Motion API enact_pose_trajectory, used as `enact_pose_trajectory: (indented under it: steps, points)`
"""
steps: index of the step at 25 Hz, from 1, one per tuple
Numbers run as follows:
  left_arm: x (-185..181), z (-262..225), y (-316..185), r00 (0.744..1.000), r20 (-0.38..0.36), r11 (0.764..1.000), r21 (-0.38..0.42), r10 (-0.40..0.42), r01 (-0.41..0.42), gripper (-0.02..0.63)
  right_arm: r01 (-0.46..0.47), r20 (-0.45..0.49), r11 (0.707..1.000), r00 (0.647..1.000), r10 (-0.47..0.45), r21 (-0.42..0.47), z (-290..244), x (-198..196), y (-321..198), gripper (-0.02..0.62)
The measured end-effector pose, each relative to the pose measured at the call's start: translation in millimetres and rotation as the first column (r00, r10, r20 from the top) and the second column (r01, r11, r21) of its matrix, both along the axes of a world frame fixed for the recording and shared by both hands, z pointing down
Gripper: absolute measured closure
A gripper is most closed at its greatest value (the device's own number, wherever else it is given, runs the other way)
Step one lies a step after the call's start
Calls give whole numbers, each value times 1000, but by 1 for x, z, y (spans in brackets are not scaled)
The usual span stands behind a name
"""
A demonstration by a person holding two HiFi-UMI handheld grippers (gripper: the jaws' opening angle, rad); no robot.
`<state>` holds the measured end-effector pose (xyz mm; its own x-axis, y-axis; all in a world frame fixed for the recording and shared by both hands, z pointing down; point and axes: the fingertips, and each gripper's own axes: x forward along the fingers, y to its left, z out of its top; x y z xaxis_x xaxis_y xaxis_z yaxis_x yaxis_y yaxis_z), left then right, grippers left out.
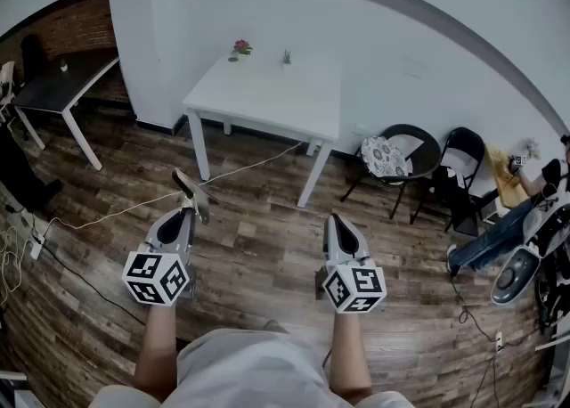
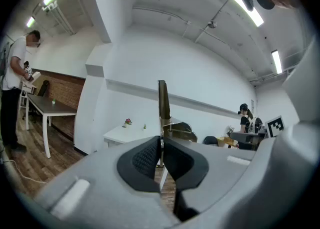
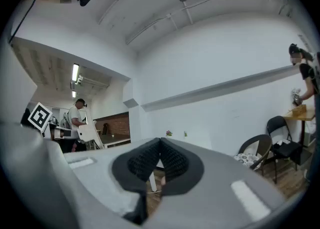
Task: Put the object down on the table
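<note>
The left tool [image 2: 161, 145] is clamped on a thin brownish object [image 2: 163, 104]. Its own view shows the dark ribbed pads [image 2: 145, 159] pinching the lower end, with no gap beside it. The strip rises straight up from the pads, and a broader brownish part branches off to the right just above them. What the object is cannot be told from this edge-on look.

The head view adds what that view lacks. The object juts forward and a little left from the tool's tip, in the air over the wooden floor [image 1: 258, 246]. It is well short of the white counter [image 1: 267, 99] and touches nothing else.

The right tool [image 3: 160, 149] has its pads pressed together with nothing between them. In the head view it hovers to the right of the left one, at about the same height, both held on bare forearms.

The counter stands far ahead against the white wall, with a small flowering plant [image 1: 241, 46] near its far left corner. A cable [image 1: 116, 212] runs across the floor from its near legs toward the left. Two dark chairs [image 1: 401, 155] stand right of the counter.

Only the tool views show standing people: one person [image 2: 12, 73] by a dark desk at far left, another [image 3: 305, 75] at far right near the chairs.
</note>
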<state>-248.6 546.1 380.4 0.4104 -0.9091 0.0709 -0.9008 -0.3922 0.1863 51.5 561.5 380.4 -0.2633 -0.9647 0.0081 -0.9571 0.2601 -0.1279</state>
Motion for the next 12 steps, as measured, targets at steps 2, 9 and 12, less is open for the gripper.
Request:
enact_pose_trajectory:
  steps: [2, 9, 12]
  points:
    - [-4, 0, -2, 1000, -1, 1000, -1, 0, 0, 598, 4, 3, 1000, 1000, -4, 1, -1, -4, -2, 592]
    - [-15, 3, -6, 1000, 3, 1000, -8, 6, -6, 598, 15, -17, 1000, 1000, -15, -5, 0, -20, -5, 592]
    - [-21, 6, -7, 1000, 5, 1000, -12, 8, -8, 598, 13, -18, 1000, 1000, -13, -12, 3, -26, -6, 592]
